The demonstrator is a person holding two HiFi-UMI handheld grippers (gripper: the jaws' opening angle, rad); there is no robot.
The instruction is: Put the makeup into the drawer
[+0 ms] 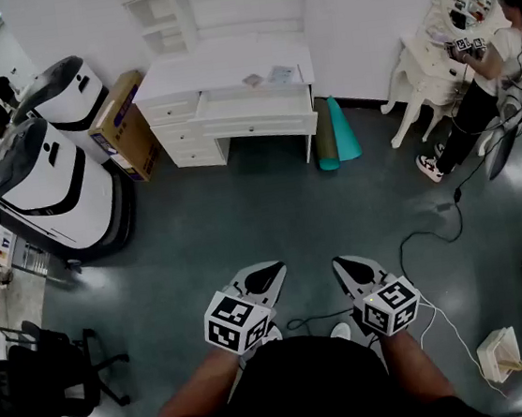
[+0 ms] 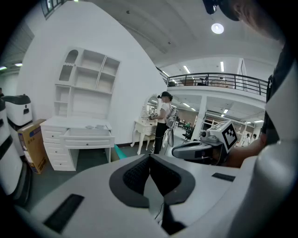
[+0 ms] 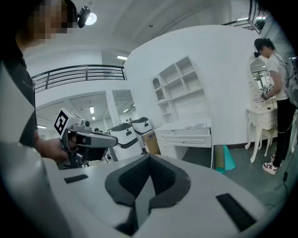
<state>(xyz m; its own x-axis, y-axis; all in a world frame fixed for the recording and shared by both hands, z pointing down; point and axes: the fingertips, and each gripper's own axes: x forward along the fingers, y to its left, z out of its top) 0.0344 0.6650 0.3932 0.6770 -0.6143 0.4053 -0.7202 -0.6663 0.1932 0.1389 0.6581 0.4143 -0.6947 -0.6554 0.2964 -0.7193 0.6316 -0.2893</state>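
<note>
Both tongs clenched on nothing, left gripper (image 1: 271, 272) and right gripper (image 1: 345, 265) side by side over the grey floor (image 1: 270, 202), well apart from the white desk (image 1: 225, 70) and its pulled-out drawer (image 1: 254, 111)

I'm holding left gripper (image 1: 263, 275) and right gripper (image 1: 350, 265) out front, side by side and a bit apart, both tipped slightly down, jaws pressed together on each, nothing between them.

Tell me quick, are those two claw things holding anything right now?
Left gripper: closed, holding nothing.
Right gripper: closed, holding nothing.
</note>
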